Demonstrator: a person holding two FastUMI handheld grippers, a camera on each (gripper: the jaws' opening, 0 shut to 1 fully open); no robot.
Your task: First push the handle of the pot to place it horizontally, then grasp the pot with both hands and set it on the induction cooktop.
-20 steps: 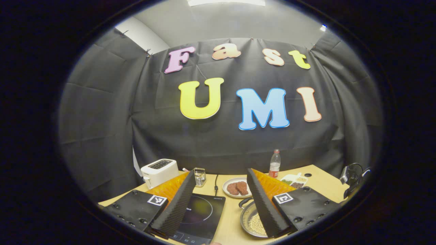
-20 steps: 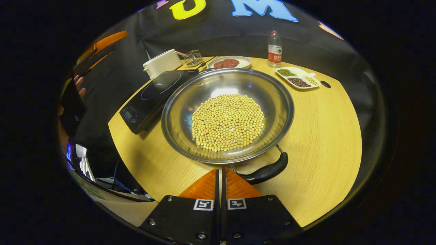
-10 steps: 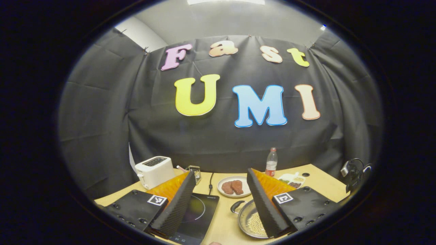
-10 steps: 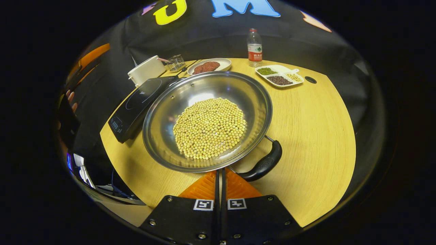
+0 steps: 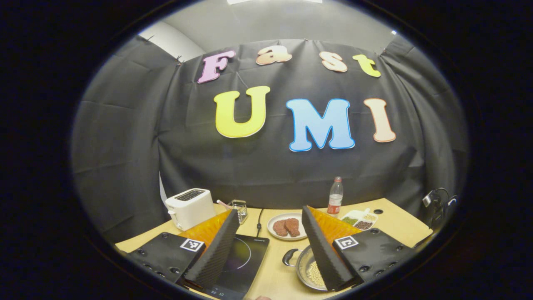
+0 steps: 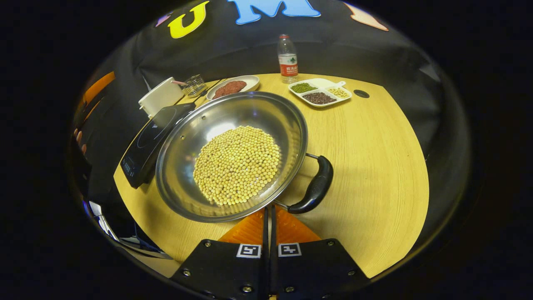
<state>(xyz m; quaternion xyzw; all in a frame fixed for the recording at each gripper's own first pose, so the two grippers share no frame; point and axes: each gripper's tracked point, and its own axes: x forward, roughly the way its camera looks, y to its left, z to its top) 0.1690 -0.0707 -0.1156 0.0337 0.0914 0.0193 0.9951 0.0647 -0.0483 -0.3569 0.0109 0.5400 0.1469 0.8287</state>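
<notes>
The right gripper [image 6: 268, 216], fingers pressed together and holding nothing, is nudging the steel pot [image 6: 231, 154] of soybeans; its near black handle [image 6: 313, 189] has swung rightward since a second ago, so the turn seems nearly done. The pot is sitting on the table beside the induction cooktop [image 6: 152, 139]. The left gripper [image 5: 270, 246] is hovering spread.

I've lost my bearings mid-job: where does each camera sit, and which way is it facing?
Left gripper view: rides on the left hand-held gripper, held level and aimed at the booth's wall; table edge low, its own open fingers over the induction cooktop.
Right gripper view: rides on the right hand-held gripper, looking down across the table at the pot of beans; its fingers are shut beside the pot's handle.
Shared: pot, cooktop, toaster, meat plate, bottle, divided dish.
</notes>
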